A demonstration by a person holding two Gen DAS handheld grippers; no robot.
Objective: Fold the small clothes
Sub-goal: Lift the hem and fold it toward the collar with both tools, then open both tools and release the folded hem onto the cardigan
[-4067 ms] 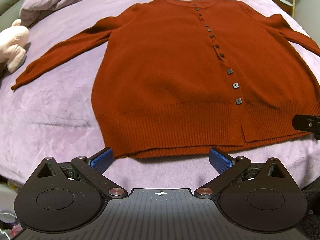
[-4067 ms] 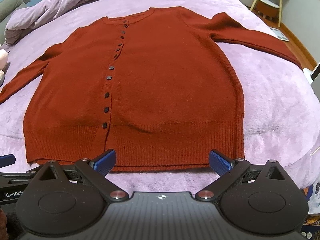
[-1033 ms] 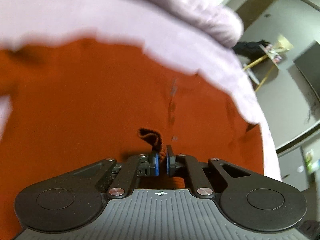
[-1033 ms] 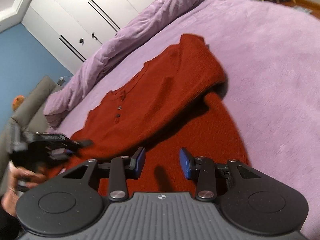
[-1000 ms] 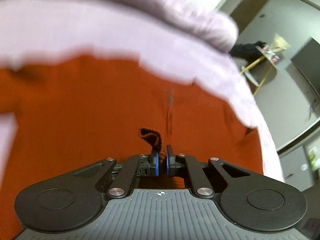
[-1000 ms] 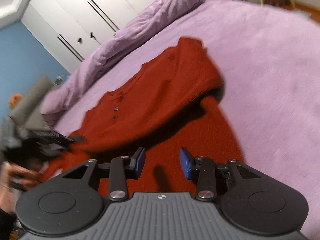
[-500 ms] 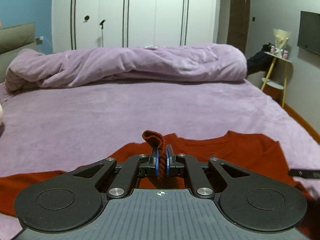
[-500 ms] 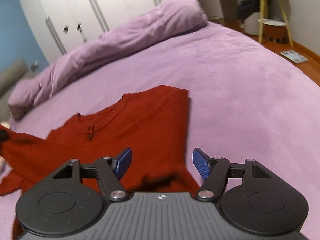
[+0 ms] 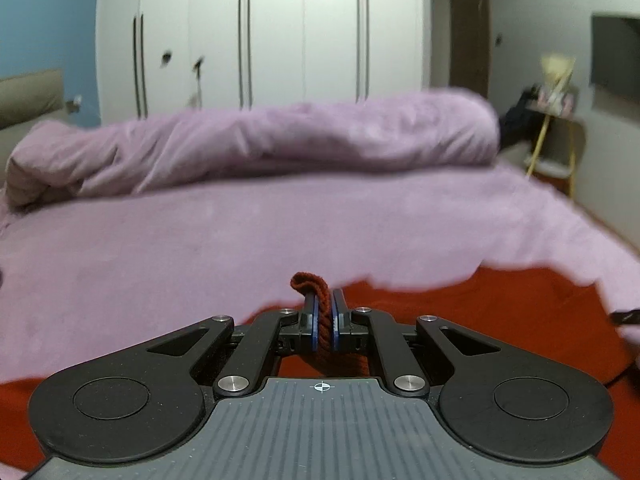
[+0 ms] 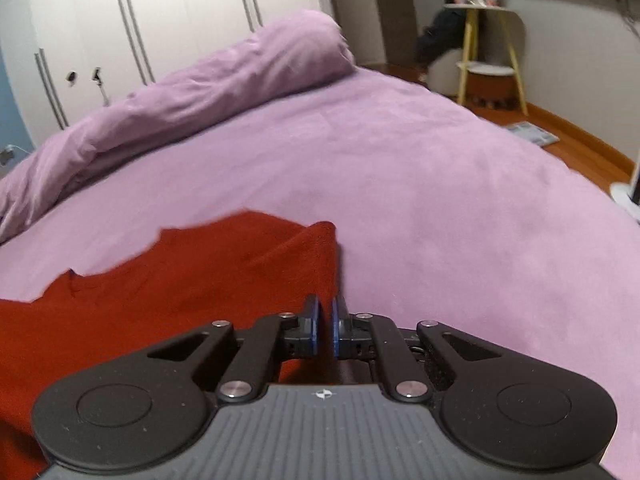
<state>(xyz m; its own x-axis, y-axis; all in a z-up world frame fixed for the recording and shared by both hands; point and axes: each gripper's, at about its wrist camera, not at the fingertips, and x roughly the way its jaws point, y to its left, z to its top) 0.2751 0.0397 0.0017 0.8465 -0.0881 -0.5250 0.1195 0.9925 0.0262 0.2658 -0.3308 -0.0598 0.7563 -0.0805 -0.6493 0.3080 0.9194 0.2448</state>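
A rust-red knit cardigan (image 9: 500, 312) lies on the purple bed cover (image 9: 200, 240). My left gripper (image 9: 325, 322) is shut on a fold of the cardigan's ribbed edge, which curls up between the blue pads. In the right wrist view the cardigan (image 10: 180, 280) spreads to the left and below. My right gripper (image 10: 323, 326) sits at the cardigan's right edge with its jaws nearly together. The narrow gap shows no cloth, so I cannot tell if it holds fabric.
A rolled purple duvet (image 9: 260, 148) lies across the far side of the bed. White wardrobe doors (image 9: 260, 32) stand behind it. A yellow-legged side table (image 10: 488, 56) stands at the right, beside the bed's edge and wooden floor (image 10: 580, 136).
My right gripper has closed from wide open to nearly shut at the cardigan's right edge. My left gripper still holds the fold; the view has shifted only slightly.
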